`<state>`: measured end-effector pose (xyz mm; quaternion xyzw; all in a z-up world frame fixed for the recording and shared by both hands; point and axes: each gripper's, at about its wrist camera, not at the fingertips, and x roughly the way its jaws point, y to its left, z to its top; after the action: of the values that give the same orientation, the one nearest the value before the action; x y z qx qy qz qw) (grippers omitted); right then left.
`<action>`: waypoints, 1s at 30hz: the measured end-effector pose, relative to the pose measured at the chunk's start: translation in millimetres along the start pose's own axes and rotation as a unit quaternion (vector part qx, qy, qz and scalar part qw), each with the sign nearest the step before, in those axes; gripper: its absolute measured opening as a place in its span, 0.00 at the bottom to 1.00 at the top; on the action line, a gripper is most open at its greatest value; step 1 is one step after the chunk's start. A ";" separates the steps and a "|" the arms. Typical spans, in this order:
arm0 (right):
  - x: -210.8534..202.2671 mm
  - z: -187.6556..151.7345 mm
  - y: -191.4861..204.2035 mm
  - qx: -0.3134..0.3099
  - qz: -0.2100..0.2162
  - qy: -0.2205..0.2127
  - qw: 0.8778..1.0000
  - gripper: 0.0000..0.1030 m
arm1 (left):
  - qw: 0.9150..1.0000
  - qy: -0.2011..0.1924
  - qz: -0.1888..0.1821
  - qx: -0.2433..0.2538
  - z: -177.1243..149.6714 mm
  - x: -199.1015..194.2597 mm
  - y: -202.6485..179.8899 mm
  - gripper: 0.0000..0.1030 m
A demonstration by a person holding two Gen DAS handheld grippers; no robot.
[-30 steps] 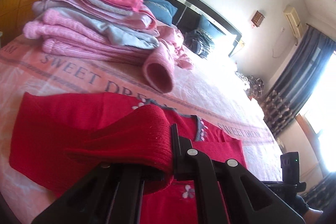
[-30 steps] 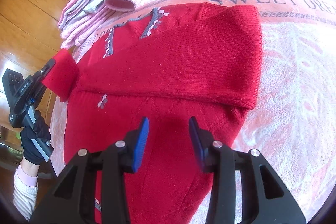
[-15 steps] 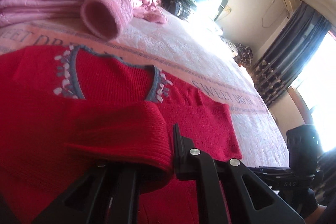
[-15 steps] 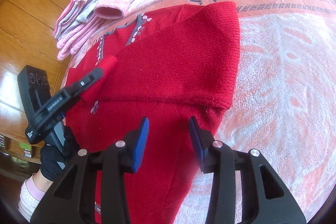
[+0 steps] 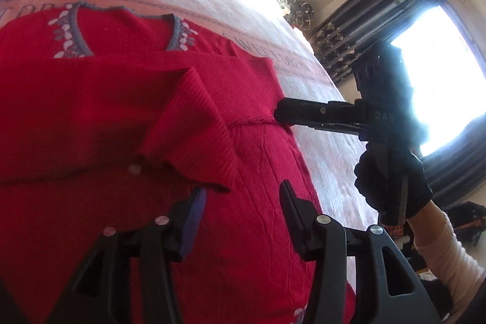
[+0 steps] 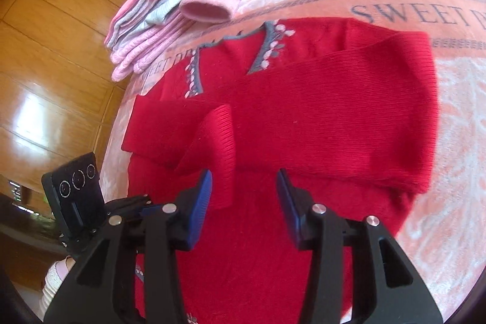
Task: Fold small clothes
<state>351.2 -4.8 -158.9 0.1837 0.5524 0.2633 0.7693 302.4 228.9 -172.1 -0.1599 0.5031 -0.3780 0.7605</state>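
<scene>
While both sleeves lie folded, one red sweater [image 6: 303, 126] remains.

The red knit sweater [image 6: 303, 123] is lying flat on the bedspread — grey-trimmed V-neck pointing toward 11 o'clock, both sleeves lying folded across the chest, cuffs overlapping at centre.

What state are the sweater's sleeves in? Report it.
Folded in: both sleeves lie crossed over the red sweater; its lower body stays unfolded.
</scene>
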 end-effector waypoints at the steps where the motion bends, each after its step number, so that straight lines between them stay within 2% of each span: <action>1: 9.9 1.7 7.2 -0.006 0.000 0.009 1.000 0.46 | 1.000 -0.005 0.008 -0.003 -6.2 -8.1 6.4 0.48; 4: 35.2 7.2 19.3 -0.003 -0.007 0.023 1.000 0.49 | 0.999 -0.034 0.034 -0.008 -15.0 -35.9 24.7 0.48; 7: 54.7 10.5 28.3 -0.010 -0.029 0.038 0.999 0.46 | 0.994 -0.093 0.052 -0.034 -10.6 -72.9 45.9 0.48; 10: 59.8 12.7 34.8 -0.027 -0.051 0.035 0.998 0.25 | 0.984 -0.149 0.081 -0.058 -3.0 -103.9 63.7 0.48; 11: 58.3 14.1 35.5 -0.030 -0.052 0.033 0.998 0.05 | 0.980 -0.164 0.091 -0.062 -0.2 -113.2 68.0 0.48; 13: 46.7 18.2 30.9 -0.021 -0.032 0.021 0.999 0.06 | 0.973 -0.190 0.111 -0.067 4.4 -129.6 74.1 0.49; 17: 12.6 30.4 14.0 -0.003 -0.027 -0.019 0.999 0.06 | 0.963 -0.218 0.134 -0.085 10.2 -142.6 84.0 0.49; 20: -8.4 34.5 -10.3 0.019 -0.043 -0.036 0.998 0.06 | 0.959 -0.213 0.158 -0.095 15.8 -137.0 94.6 0.51; 23: -3.3 31.4 -35.4 0.044 -0.075 -0.018 0.996 0.18 | 0.957 -0.176 0.201 -0.112 23.0 -114.0 109.6 0.52; 25: -2.8 27.5 -46.5 0.052 -0.085 -0.021 0.995 0.18 | 0.954 -0.160 0.218 -0.130 19.8 -101.6 121.6 0.51; 27: -10.2 25.6 -48.4 0.054 -0.085 -0.030 0.994 0.19 | 0.951 -0.167 0.223 -0.131 17.8 -100.3 123.8 0.50; 29: -20.7 26.6 -37.5 0.026 -0.091 -0.042 0.995 0.19 | 0.950 -0.172 0.232 -0.123 20.9 -103.0 116.8 0.50; 30: -23.6 26.7 -28.0 0.007 -0.089 -0.043 0.995 0.22 | 0.950 -0.181 0.228 -0.116 21.7 -106.1 110.6 0.50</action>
<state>376.2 -41.2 -148.6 0.1505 0.5346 0.1811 0.8116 345.3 377.4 -163.1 -0.1937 0.4208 -0.0979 0.8808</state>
